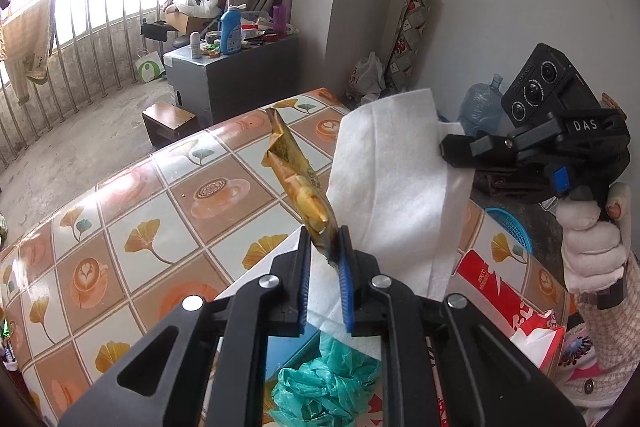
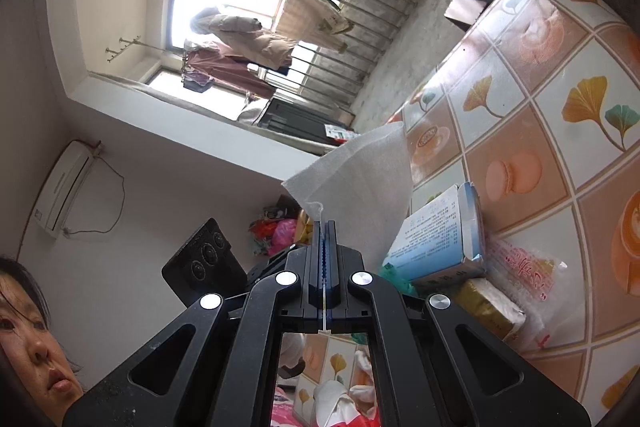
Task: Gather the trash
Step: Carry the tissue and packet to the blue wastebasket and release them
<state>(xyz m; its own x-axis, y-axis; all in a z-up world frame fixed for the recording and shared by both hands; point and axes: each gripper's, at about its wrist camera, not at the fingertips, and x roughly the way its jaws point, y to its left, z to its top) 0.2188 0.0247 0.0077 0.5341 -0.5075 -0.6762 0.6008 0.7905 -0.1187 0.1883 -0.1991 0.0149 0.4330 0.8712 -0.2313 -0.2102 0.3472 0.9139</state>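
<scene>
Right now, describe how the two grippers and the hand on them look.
Both the left gripper and the right gripper are black, with angular linkage arms, silver rivets and blue ribbed pads. The right one carries a three-lens camera block and white "DAS" lettering. The right hand wears a whitish glove and knit sleeve.

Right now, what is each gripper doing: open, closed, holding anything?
Left gripper: closed on a yellow snack wrapper, held above the table.
Right gripper: closed on a white paper towel.
</scene>
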